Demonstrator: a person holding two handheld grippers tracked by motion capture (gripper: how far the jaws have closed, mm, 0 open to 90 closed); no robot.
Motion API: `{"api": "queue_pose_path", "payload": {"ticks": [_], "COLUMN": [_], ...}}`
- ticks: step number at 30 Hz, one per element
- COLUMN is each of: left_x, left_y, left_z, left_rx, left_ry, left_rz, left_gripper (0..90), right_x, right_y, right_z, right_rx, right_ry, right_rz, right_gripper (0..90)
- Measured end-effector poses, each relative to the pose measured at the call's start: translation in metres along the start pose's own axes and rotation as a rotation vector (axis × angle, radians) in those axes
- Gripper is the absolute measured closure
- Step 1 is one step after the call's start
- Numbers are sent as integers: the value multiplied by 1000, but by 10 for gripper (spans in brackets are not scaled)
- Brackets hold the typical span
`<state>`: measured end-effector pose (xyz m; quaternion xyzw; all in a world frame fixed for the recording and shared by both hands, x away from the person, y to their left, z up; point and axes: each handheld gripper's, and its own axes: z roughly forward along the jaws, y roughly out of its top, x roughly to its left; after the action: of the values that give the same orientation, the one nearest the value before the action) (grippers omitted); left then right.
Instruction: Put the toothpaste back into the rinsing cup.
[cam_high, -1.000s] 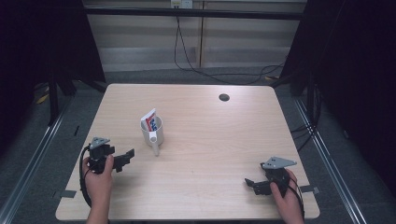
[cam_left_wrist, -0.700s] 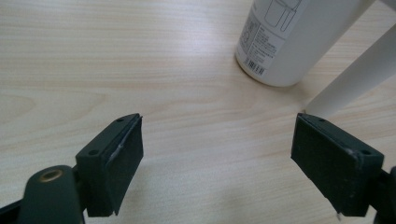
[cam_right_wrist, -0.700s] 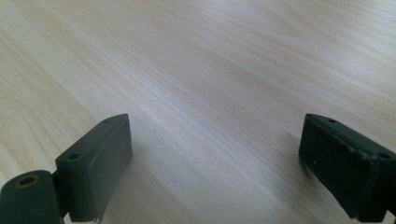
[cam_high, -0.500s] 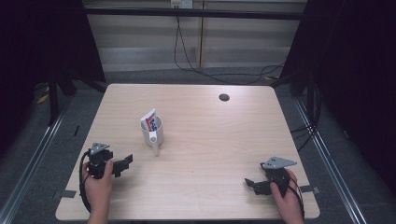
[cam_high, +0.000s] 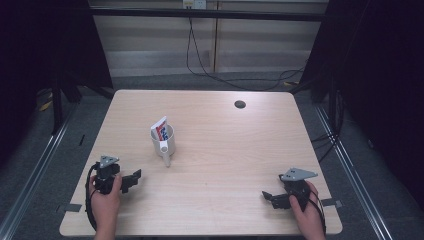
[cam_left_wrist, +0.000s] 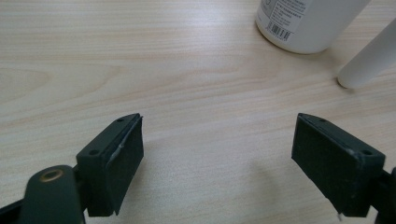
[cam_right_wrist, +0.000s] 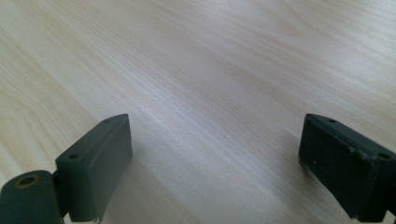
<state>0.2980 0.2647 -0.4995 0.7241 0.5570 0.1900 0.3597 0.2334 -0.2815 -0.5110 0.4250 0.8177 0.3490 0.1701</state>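
I held the left gripper (cam_high: 131, 180) at the table's (cam_high: 225, 150) 8 o'clock edge, jaws spread wide, gripping nothing. The white mug (cam_high: 164, 140), toothpaste tube (cam_high: 160, 127) standing inside, sat near the gripper's 1 o'clock. The right gripper (cam_high: 270, 197) rested at 4 o'clock, likewise wide apart and empty.

We see a light wooden table (cam_high: 240, 145) across the middle of the frame, with a dark round grommet hole (cam_high: 240, 104) in its upper right part. Above it, black cables (cam_high: 220, 75) trail over the grey floor (cam_high: 210, 82) below a pale wall panel (cam_high: 160, 40)
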Motion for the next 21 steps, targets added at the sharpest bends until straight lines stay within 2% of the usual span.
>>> {"api": "queue_pose_path", "payload": {"ticks": [11, 12, 21], "left_x": [2, 1, 1], "left_y": [-4, -5, -7], "left_z": [1, 1, 3], "left_rx": [5, 9, 9], "left_ry": [14, 17, 15], "left_rz": [18, 31, 47], "left_gripper": [167, 167, 166], "right_x": [0, 0, 0], "right_y": [0, 0, 0], "right_z": [0, 0, 0], "right_rx": [0, 0, 0], "right_ry": [0, 0, 0], "right_rz": [0, 0, 1], "right_gripper": [91, 91, 91]}}
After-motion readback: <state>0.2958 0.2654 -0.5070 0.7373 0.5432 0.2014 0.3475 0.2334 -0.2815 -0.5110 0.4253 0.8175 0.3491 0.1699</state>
